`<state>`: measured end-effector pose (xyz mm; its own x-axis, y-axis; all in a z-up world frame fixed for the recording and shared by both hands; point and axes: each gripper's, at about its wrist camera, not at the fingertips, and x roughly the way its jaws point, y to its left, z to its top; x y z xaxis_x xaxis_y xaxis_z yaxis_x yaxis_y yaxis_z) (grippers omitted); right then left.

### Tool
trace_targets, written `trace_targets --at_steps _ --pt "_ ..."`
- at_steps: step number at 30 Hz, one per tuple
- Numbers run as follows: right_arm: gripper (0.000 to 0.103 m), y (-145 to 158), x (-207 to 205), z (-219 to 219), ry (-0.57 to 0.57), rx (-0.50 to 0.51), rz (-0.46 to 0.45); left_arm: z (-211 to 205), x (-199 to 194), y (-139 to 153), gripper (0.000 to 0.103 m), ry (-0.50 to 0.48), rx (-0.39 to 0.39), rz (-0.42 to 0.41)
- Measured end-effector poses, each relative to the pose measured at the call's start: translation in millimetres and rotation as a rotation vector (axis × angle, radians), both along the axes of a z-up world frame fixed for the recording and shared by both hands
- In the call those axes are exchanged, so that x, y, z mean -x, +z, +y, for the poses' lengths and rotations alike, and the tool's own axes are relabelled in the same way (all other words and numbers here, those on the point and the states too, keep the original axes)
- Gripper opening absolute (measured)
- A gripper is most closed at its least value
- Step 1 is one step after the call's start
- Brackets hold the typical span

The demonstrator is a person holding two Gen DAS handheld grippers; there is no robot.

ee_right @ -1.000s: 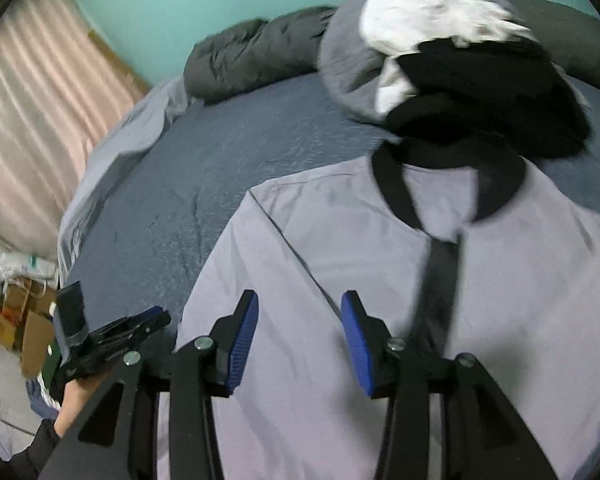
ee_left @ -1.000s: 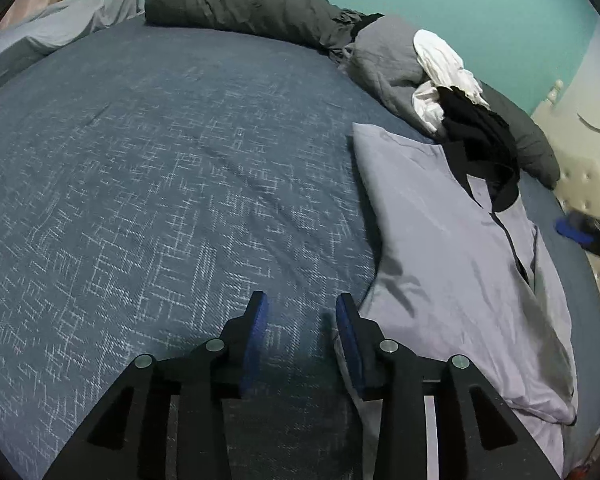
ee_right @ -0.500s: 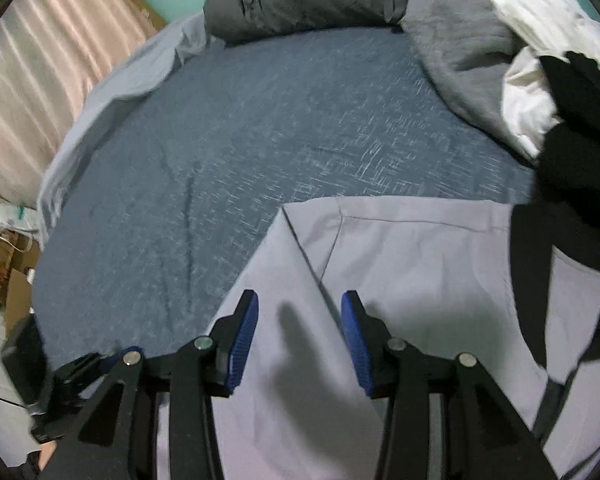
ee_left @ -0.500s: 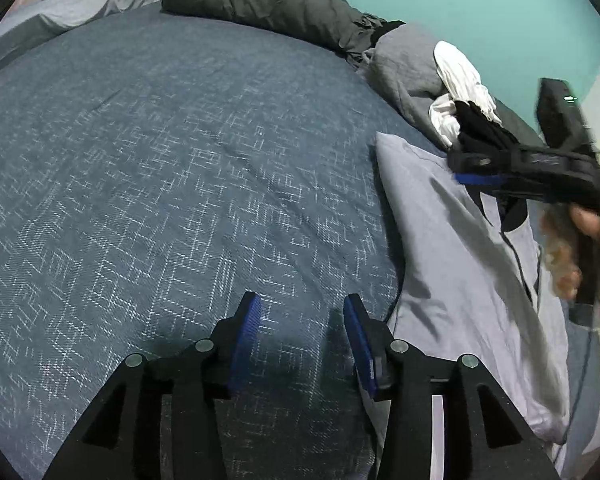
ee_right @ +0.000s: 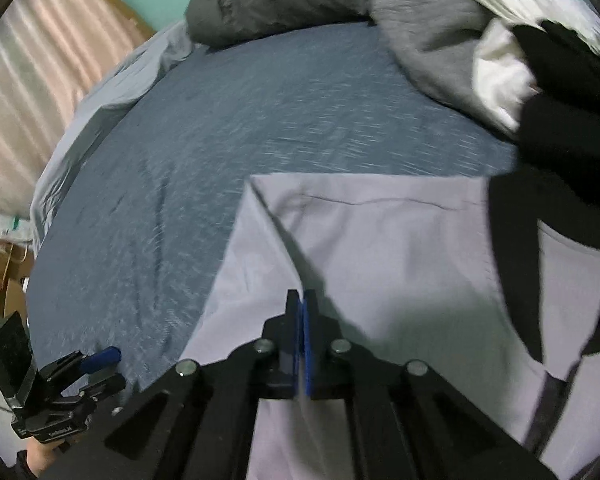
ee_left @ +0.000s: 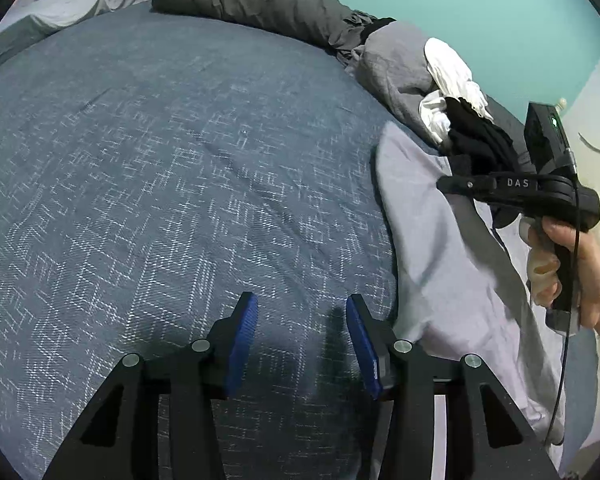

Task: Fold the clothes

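Observation:
A light grey shirt point(ee_right: 400, 248) with a black collar and placket lies flat on the dark blue bed cover point(ee_left: 160, 168). My right gripper point(ee_right: 302, 300) is shut on a raised fold of the shirt along its sleeve seam. In the left wrist view the same shirt point(ee_left: 432, 248) lies at the right, and the right gripper's body point(ee_left: 532, 192) hangs over it, held by a hand point(ee_left: 576, 264). My left gripper point(ee_left: 300, 320) stands open just above the blue cover, left of the shirt's edge, with nothing between its fingers.
A pile of grey, white and black clothes point(ee_left: 440, 92) sits beyond the shirt's collar. A rolled dark grey duvet point(ee_left: 252, 0) lies along the teal wall. Pink curtains point(ee_right: 48, 52) and cardboard boxes point(ee_right: 0, 276) stand beyond the bed's far side.
My right gripper went from open to shut, pinching up a fold of the shirt near the sleeve seam. It also moved lower and nearer the left gripper. The left gripper barely shifted.

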<state>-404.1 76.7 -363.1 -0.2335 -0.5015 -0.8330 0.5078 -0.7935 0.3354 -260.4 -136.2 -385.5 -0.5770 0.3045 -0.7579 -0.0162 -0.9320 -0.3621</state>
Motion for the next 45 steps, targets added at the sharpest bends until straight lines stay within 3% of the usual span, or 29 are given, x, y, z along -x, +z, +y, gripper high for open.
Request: trace_targets --at_steps 5,10,13,16,18,19,26,32,34,36,39,45 --pt "0.001 -3.4 -0.4 10.4 -0.010 -0.015 -0.013 4.6 -0.2 1.2 0.050 -0.019 -0.008 0.001" --pt "0.003 -17.5 2.9 6.7 0.009 -0.067 -0.088 6.6 -0.8 4.4 0.050 -0.032 -0.024 0.009" --pt "0.006 -7.0 4.1 7.0 -0.004 -0.067 -0.054 9.8 -0.3 5.5 0.050 -0.046 -0.030 0.011" --pt "0.022 14.5 8.7 6.5 -0.038 -0.021 -0.010 12.0 -0.5 6.6 0.050 -0.052 -0.023 0.014" --pt "0.041 28.9 12.1 -0.6 -0.034 0.010 0.010 11.5 -0.4 7.9 0.050 -0.048 -0.031 0.017" --pt "0.042 35.3 14.7 -8.7 -0.019 0.017 0.016 11.1 -0.4 8.4 0.050 -0.045 -0.036 0.018" --pt "0.042 40.4 41.8 -57.2 0.008 -0.046 -0.021 11.9 0.5 5.5 0.050 -0.049 -0.044 0.011" --pt "0.040 15.7 63.4 -86.3 -0.017 -0.147 -0.091 5.8 3.1 -0.2 0.050 -0.035 -0.054 0.001" --pt "0.030 8.8 69.4 -88.6 -0.036 -0.150 -0.101 5.7 3.5 -1.0 0.050 -0.035 -0.055 0.000" --pt "0.009 3.3 74.5 -85.6 -0.067 -0.144 -0.106 6.0 3.8 -2.2 0.050 -0.036 -0.062 -0.002" --pt "0.003 0.4 75.1 -81.8 -0.078 -0.133 -0.079 8.7 3.9 -4.0 0.050 -0.047 -0.060 -0.004" --pt "0.003 -3.2 71.5 -77.6 -0.073 -0.143 0.005 5.9 1.1 -6.0 0.050 -0.042 -0.057 -0.003"
